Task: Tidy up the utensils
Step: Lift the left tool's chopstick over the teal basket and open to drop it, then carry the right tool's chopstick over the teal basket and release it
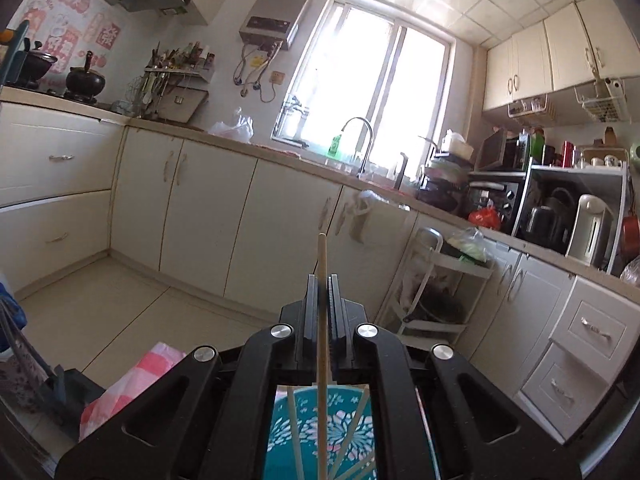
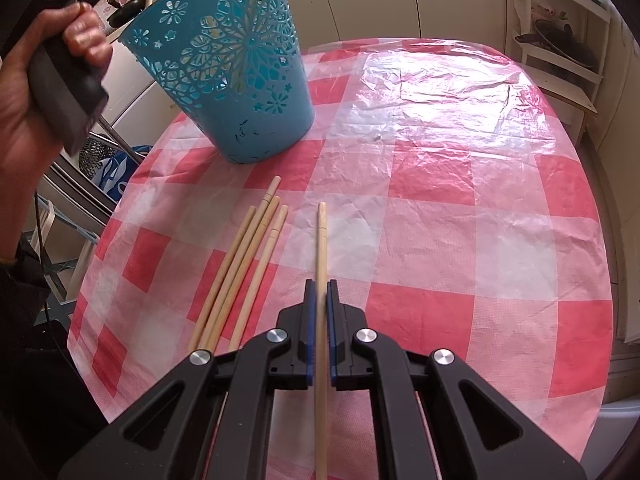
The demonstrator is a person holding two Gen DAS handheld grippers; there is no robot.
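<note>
Chopsticks (image 2: 244, 268), four loose ones, lie on the checked tablecloth (image 2: 440, 208) just left of the right gripper (image 2: 320, 296), whose jaws are clamped on one more chopstick (image 2: 321, 240) pointing ahead. Beyond them to the left stands the blue basket (image 2: 224, 64). The left gripper (image 1: 323, 292) pinches another single chopstick (image 1: 322, 256) above that basket's rim (image 1: 280, 412).

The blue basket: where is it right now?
In the right wrist view the blue basket stands at upper left on the checked tablecloth, just beyond the loose chopsticks.
</note>
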